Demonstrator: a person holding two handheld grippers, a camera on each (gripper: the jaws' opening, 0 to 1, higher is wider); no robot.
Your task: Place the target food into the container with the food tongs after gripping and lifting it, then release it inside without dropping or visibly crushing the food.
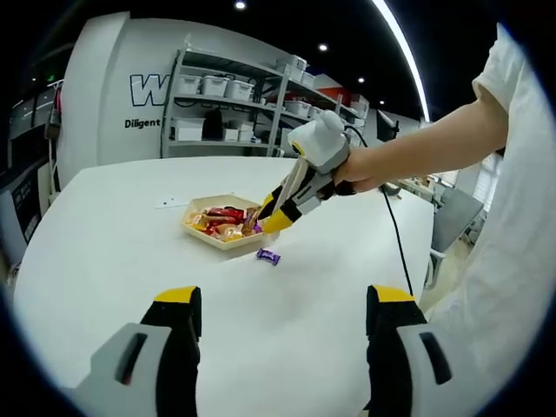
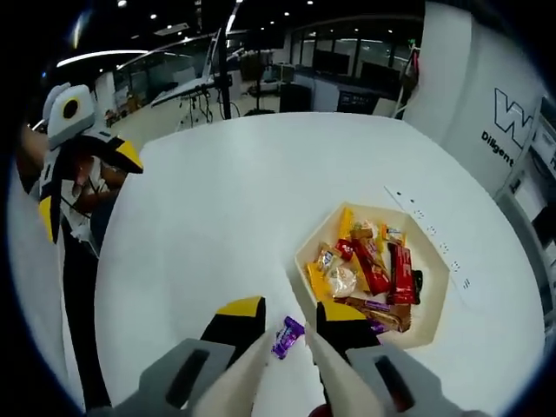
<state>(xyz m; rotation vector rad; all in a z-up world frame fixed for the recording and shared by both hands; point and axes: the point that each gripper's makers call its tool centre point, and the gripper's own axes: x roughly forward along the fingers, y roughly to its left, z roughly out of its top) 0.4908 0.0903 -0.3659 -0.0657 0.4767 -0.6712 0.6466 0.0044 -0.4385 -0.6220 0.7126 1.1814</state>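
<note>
A shallow cream tray of wrapped sweets stands mid-table. One purple-wrapped sweet lies on the white table just outside the tray's near rim. My right gripper holds cream food tongs between its jaws. The tong arms stand apart, hovering by the tray's edge above the purple sweet and not touching it. In the foreground my left gripper is open and holds nothing, well back from the tray.
A person's hand and arm carry the right gripper. A black cable runs across the table's right side. A flat white strip lies beyond the tray. Shelving with bins stands past the table.
</note>
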